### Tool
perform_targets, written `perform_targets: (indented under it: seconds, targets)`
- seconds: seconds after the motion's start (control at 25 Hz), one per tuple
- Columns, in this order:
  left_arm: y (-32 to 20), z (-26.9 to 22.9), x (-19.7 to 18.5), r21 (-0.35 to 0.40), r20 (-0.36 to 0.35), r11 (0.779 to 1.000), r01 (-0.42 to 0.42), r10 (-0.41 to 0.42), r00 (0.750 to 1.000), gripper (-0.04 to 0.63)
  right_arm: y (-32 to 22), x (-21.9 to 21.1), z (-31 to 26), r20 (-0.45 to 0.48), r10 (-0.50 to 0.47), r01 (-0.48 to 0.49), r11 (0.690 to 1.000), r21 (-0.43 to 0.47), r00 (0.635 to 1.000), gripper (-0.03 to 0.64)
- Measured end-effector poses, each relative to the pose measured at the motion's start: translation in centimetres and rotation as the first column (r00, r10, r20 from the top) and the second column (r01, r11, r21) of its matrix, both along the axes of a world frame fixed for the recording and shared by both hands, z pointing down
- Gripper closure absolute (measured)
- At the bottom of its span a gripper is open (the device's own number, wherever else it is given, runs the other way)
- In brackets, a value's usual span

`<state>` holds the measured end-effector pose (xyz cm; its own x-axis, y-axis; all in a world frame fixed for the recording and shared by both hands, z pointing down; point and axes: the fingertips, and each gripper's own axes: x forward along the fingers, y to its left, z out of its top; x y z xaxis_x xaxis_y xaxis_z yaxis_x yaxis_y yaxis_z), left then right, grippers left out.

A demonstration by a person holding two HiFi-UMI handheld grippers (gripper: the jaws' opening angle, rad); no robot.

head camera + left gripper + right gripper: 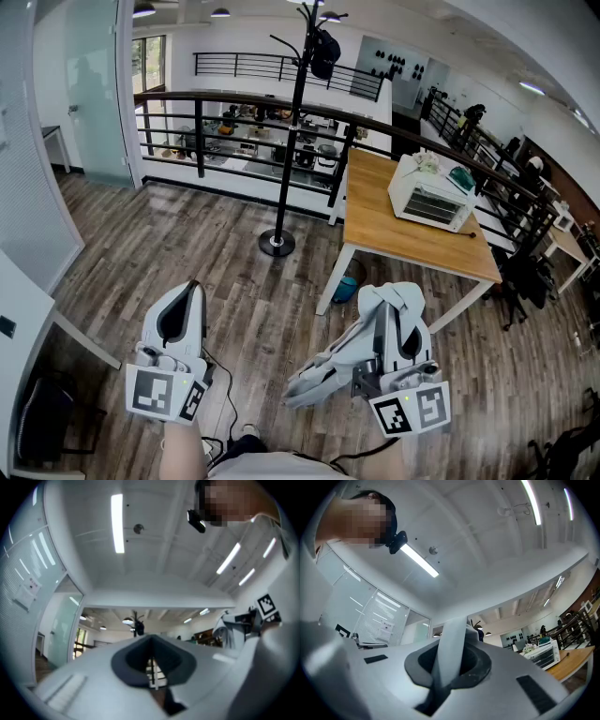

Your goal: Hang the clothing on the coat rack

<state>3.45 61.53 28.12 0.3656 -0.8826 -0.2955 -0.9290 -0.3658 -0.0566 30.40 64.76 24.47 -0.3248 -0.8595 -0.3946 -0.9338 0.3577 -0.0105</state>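
A tall black coat rack stands on the wooden floor ahead, by the railing, with a dark item hanging near its top. My right gripper is shut on a pale grey-blue garment, which droops to the left below it. In the right gripper view a strip of that cloth runs up between the jaws of the right gripper. My left gripper is held low at the left, shut and holding nothing. The left gripper view shows the left gripper pointing towards the distant rack.
A wooden table carrying a white toaster oven stands right of the rack. A black railing runs behind both. There is a glass wall at the left, a blue object under the table, and a cable on the floor near my feet.
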Motion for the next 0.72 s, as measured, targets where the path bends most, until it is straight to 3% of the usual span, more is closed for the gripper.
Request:
perform_targets:
  seconds: [0.72]
  targets:
    - [-3.5, -0.3, -2.8, 0.011, -0.004, 1.000, -0.015, 0.015, 1.000, 0.589, -3.0, -2.0, 0.0, 0.027, 0.036, -0.036, 0.999, -0.011, 0.999, 0.609]
